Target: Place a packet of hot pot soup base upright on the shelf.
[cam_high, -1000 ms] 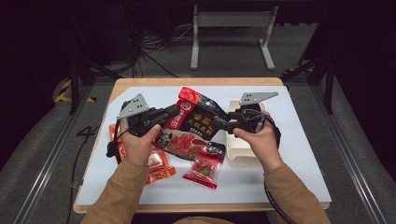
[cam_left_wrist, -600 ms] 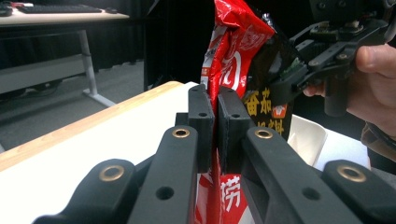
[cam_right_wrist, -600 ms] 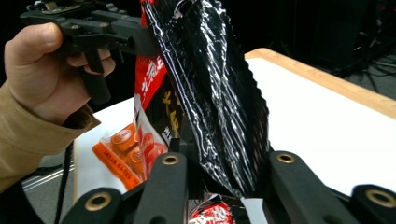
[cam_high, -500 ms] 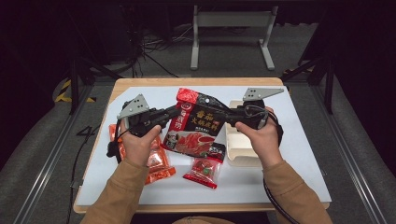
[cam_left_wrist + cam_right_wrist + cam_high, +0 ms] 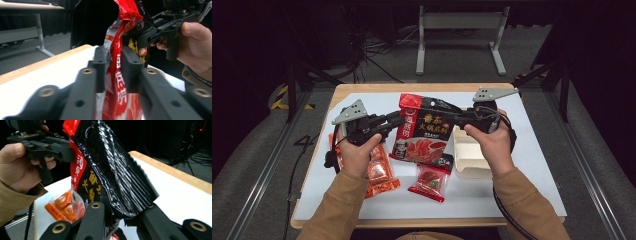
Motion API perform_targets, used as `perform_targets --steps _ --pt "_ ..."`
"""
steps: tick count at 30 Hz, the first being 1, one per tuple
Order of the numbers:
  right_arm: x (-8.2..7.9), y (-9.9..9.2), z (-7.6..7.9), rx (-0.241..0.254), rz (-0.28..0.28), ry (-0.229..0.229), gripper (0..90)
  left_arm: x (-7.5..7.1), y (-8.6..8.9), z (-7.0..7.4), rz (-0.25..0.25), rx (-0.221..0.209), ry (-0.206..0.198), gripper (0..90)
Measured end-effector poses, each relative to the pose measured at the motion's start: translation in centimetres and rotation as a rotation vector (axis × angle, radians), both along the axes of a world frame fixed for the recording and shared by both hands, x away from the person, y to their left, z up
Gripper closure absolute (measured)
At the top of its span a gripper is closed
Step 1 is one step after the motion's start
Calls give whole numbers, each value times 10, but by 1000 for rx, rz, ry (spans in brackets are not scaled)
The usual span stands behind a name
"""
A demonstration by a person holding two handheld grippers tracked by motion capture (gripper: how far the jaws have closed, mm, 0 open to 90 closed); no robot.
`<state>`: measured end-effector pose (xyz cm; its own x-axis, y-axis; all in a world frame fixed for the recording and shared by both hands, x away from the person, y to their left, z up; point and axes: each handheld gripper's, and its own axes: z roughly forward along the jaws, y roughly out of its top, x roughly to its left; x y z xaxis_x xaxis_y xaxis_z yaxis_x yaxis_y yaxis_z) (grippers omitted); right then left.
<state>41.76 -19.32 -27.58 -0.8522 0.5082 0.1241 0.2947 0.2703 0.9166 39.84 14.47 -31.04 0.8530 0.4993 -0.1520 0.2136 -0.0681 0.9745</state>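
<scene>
Above the table's (image 5: pixel 532 165) middle in the high view, both grippers flank the red-and-black soup-base pouch (image 5: pixel 424 131), with an orange packet (image 5: pixel 379 172), small red packet (image 5: pixel 430 182) and white box (image 5: pixel 469 152) beneath; closer, the left gripper (image 5: pixel 115 67), jaws just opening, stands slack around its edge, and the right gripper (image 5: pixel 120 216), just closing, pinches its crinkled side.

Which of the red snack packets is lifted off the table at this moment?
The large red-and-black packet, the biggest one: both the left claw and the right claw have it between them. The orange packet and the small red packet lie flat on the table.
</scene>
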Motion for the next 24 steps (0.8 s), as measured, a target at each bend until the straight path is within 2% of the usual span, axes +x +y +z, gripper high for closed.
perform_targets --steps 2,4,7,13,24 --pt "1 -1 2 -6 -4 -6 805 -1 1 1 7 13 -1 672" --pt "2 -4 10 -13 -15 -23 805 -2 3 1 14 42 0 596" --pt "4 -8 16 -17 -25 -30 804 -4 7 2 37 91 -5 571" --pt "9 -17 31 -45 -56 -65 803 -5 19 -1 65 106 7 547" --pt "19 -38 48 -84 -106 -105 800 -5 31 -7 122 136 24 510"
